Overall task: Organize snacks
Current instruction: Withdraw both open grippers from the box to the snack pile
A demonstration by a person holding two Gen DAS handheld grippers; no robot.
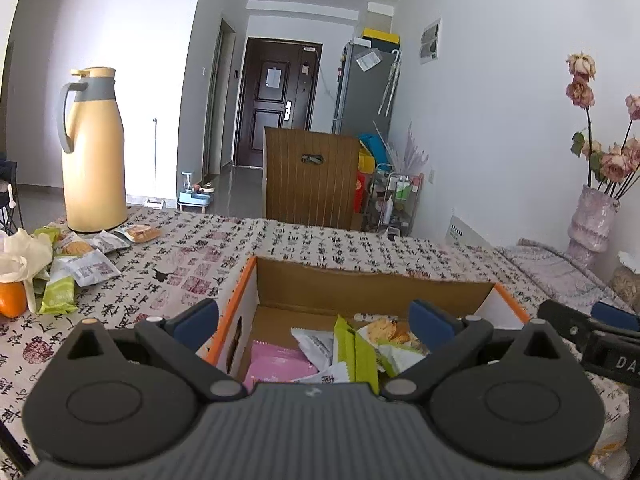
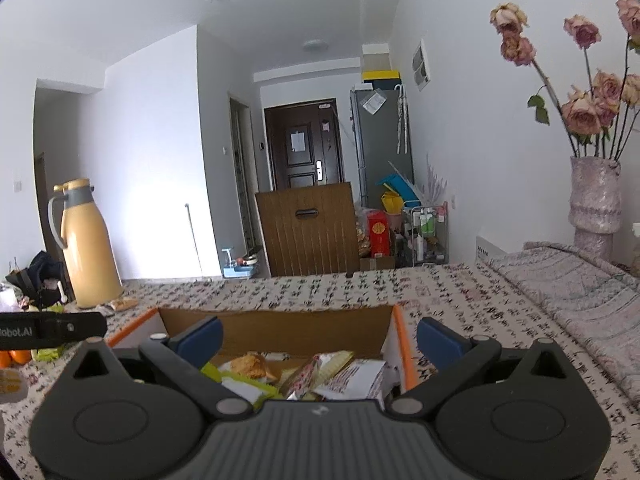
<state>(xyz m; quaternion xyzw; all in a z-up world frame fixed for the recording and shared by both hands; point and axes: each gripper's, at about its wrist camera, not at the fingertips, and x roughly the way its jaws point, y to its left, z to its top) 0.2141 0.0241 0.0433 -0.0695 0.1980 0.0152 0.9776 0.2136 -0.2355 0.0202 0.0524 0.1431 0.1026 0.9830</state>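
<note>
Hovering over a box of snacks, both grippers stood empty with jaws spread wide.

A table (image 1: 304,240) under a cloth printed with characters carried a tall yellow jug (image 1: 94,152) at its far left and a pink vase (image 2: 595,200) of dried roses at the far right. A cardboard box (image 1: 360,284) with orange edges sat in the middle, just ahead of both tools. Inside it lay the packed snacks (image 1: 340,352): a pink packet, a green one, white wrappers and biscuits, below and between the fingers, touching neither pad. The left gripper (image 1: 316,320) and the right gripper (image 2: 320,338) gripped nothing. More loose snack packets (image 1: 86,260) lay beside the jug, well apart from the box, near an orange (image 1: 12,298).
</note>
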